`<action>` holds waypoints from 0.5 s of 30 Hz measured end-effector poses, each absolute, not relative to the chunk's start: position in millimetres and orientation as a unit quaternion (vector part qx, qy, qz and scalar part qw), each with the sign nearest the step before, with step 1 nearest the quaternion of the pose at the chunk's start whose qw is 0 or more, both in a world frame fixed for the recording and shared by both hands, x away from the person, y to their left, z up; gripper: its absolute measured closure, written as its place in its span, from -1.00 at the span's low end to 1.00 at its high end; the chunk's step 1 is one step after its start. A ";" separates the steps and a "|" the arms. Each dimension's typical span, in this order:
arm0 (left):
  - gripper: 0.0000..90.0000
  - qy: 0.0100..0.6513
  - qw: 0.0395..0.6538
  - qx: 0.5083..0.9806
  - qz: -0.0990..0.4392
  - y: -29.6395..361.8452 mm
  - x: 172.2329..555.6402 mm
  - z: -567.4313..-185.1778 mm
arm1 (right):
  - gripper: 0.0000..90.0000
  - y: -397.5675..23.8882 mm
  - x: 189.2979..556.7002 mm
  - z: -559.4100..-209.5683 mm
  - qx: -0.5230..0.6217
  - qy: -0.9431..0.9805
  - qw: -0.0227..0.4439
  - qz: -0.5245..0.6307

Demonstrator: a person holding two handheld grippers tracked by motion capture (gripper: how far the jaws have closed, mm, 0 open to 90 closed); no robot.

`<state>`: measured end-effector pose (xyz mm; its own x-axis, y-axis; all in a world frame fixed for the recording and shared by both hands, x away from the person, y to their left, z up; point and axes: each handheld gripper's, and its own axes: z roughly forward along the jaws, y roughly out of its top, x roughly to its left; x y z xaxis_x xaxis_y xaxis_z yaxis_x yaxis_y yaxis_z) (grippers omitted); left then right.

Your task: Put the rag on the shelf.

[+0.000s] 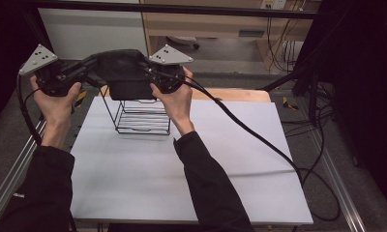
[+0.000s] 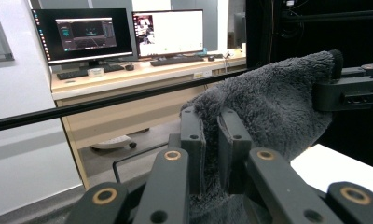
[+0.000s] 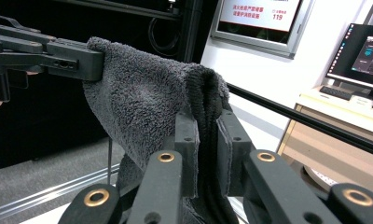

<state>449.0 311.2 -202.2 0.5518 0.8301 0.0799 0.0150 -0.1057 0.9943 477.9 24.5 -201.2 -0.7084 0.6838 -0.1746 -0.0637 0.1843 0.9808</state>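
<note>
The white worktop carries a black wire rack at its far left. Above the rack, the dark grey towel hangs stretched between both tools: the left tool is clenched on one end, the right tool on the other. Desks with lit monitors stand beyond a black rail.

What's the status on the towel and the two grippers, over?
Left gripper and right gripper both shut on the dark grey towel. Towel held up over the wire rack. Nothing in the way.
</note>
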 end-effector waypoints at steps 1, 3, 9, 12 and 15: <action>0.82 0.316 0.587 0.656 0.353 311.6 448.8 -203.1 | 0.80 24.1 477.0 -202.3 0.218 0.704 0.311 0.600; 0.82 0.319 0.585 0.659 0.348 311.2 446.2 -205.4 | 0.79 23.7 475.6 -204.2 0.219 0.705 0.308 0.600; 0.82 0.311 0.572 0.666 0.363 308.4 442.1 -210.5 | 0.79 22.6 472.3 -211.0 0.220 0.711 0.302 0.596; 0.82 0.311 0.572 0.667 0.363 307.7 440.9 -213.1 | 0.79 21.6 471.2 -214.0 0.221 0.712 0.298 0.597; 0.82 0.312 0.571 0.668 0.361 308.6 439.4 -216.0 | 0.79 22.3 468.3 -215.6 0.216 0.716 0.300 0.593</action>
